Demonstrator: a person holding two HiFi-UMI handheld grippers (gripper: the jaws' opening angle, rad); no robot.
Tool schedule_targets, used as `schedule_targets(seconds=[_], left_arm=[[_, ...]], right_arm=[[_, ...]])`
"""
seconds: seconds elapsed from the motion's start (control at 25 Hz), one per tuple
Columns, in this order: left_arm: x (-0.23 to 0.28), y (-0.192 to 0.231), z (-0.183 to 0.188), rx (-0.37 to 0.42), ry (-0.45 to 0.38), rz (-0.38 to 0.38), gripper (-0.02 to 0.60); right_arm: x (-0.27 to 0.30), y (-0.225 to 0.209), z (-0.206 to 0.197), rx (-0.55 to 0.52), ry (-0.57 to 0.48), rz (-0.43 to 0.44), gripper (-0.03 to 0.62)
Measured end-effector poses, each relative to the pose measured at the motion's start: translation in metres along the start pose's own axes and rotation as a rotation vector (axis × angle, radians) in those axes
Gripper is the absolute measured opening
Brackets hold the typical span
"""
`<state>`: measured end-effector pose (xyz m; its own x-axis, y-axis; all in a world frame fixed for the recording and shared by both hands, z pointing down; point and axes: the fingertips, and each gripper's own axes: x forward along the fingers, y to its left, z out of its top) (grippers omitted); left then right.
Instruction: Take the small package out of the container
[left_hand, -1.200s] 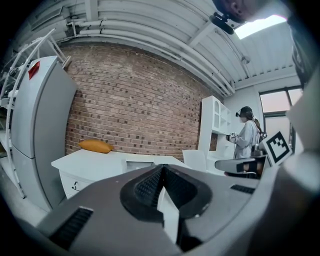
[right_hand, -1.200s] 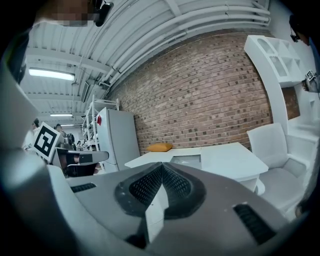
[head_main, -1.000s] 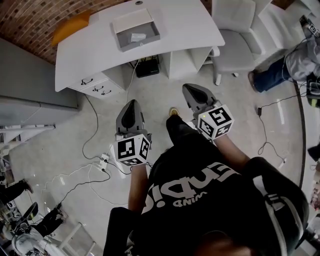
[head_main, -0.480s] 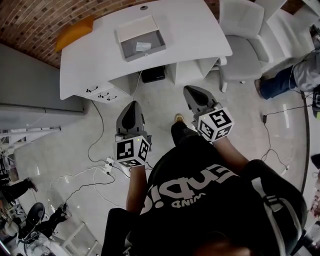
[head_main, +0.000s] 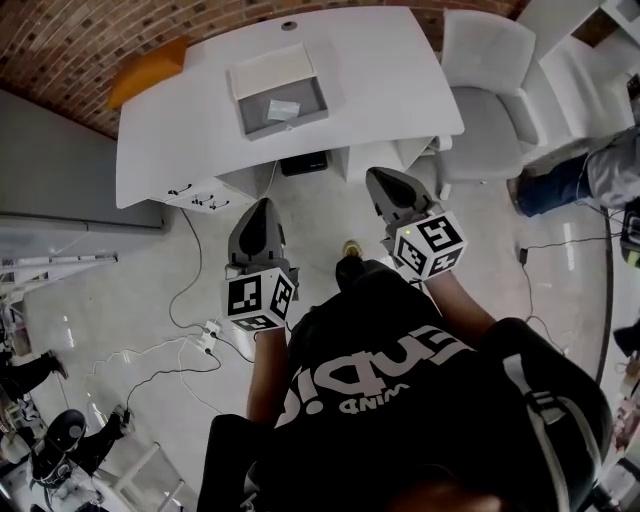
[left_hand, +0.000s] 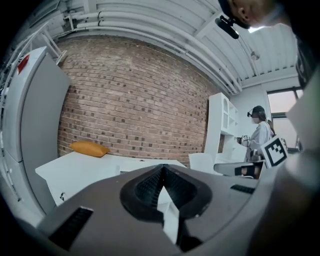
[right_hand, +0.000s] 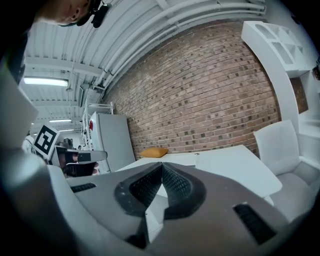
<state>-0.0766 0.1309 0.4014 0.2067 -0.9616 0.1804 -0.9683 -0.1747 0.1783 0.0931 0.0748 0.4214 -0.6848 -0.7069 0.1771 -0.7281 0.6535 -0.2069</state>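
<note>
1. The left gripper (head_main: 261, 206) has its jaws pressed together with nothing between them. The right gripper (head_main: 380, 178) is the same.
2. Both are over the floor (head_main: 120, 270), near the desk (head_main: 380, 60) but apart from it.
3. Only the head view looks down into the box (head_main: 246, 112) on the desk, where the package (head_main: 283, 109) lies.
4. The gripper views see the desk from the side, so the package is hidden there.

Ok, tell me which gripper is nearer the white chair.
The right gripper: it hangs on the white chair's side; the left gripper is farther off, by the desk drawers.
</note>
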Motion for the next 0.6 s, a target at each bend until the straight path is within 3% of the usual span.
schedule_targets(seconds=[0.6], left_arm=[[0.044, 0.010, 0.006, -0.015, -0.010, 0.105, 0.006]], right_arm=[[0.049, -0.041, 0.013, -0.010, 0.020, 0.086, 0.000]])
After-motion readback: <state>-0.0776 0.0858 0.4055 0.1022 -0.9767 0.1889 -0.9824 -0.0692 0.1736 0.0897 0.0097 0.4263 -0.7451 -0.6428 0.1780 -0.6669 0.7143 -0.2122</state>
